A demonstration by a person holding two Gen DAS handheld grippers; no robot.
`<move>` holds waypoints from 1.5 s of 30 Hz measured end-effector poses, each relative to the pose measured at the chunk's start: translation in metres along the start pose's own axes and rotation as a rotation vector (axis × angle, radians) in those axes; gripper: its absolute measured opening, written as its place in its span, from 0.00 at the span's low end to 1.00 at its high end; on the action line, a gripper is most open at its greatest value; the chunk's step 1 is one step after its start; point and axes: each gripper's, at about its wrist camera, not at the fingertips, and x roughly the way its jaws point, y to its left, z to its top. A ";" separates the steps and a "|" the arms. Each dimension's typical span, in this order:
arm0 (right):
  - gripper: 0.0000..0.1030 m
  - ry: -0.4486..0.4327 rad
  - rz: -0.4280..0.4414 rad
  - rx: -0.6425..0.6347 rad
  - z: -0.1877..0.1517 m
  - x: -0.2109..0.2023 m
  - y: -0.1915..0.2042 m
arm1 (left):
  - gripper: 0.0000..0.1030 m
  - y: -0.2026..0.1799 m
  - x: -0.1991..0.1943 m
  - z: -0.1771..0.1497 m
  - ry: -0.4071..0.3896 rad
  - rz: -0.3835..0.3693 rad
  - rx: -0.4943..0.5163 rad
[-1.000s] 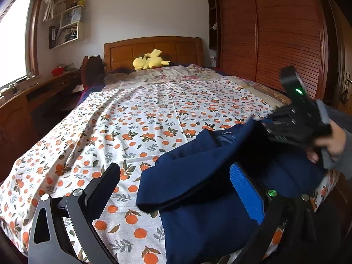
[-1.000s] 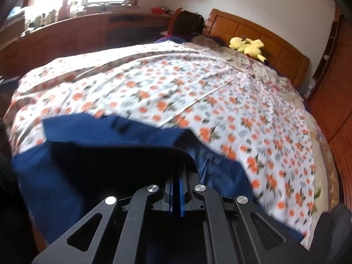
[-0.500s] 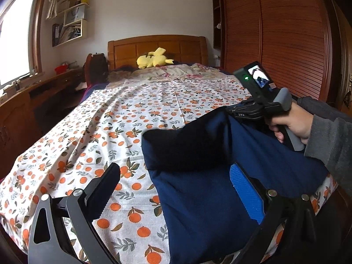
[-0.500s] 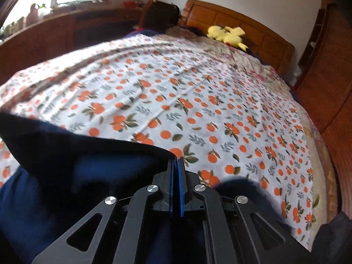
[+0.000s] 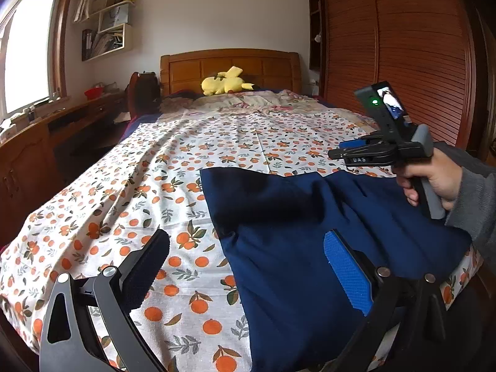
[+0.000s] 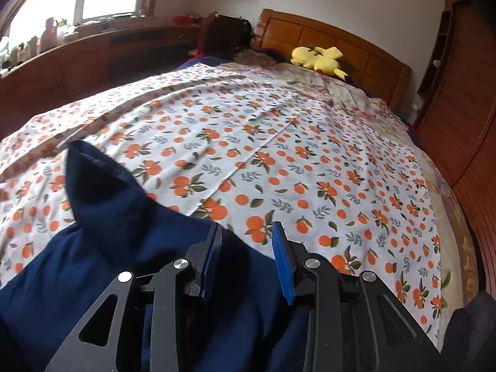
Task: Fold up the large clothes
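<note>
A navy blue garment (image 5: 310, 232) lies folded on the near right part of the bed, over the orange-print sheet (image 5: 192, 167). My left gripper (image 5: 248, 263) is open low at the bed's near edge, its right finger above the cloth and nothing pinched. A hand in a grey sleeve holds my right gripper (image 5: 336, 152) just past the garment's far edge. In the right wrist view the right gripper (image 6: 246, 245) has its jaws opening; the navy garment (image 6: 124, 248) lies below and between the blue pads (image 6: 280, 248), which do not press on it. One corner of the cloth sticks up at the left.
A yellow plush toy (image 5: 224, 82) lies at the wooden headboard (image 5: 229, 65). A slatted wooden wardrobe (image 5: 403, 46) runs along the right side. A wooden desk (image 5: 34, 142) stands under the window at the left, with a dark bag (image 5: 144, 93) near the bed's head.
The right gripper carried the garment's edge over to the far right, laying the cloth folded on itself, then its shut jaws parted and let the cloth go. The left gripper stayed put.
</note>
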 end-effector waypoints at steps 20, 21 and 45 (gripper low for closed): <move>0.33 0.196 0.183 -0.053 -0.013 0.074 0.080 | 0.97 0.006 0.005 -0.001 0.010 0.017 -0.009; 0.29 0.203 0.163 -0.056 -0.014 0.080 0.080 | 0.97 0.006 0.005 -0.001 0.009 0.017 -0.009; 0.37 0.186 -0.162 0.230 -0.081 -0.008 -0.165 | 0.97 -0.040 0.019 -0.003 0.016 -0.062 0.050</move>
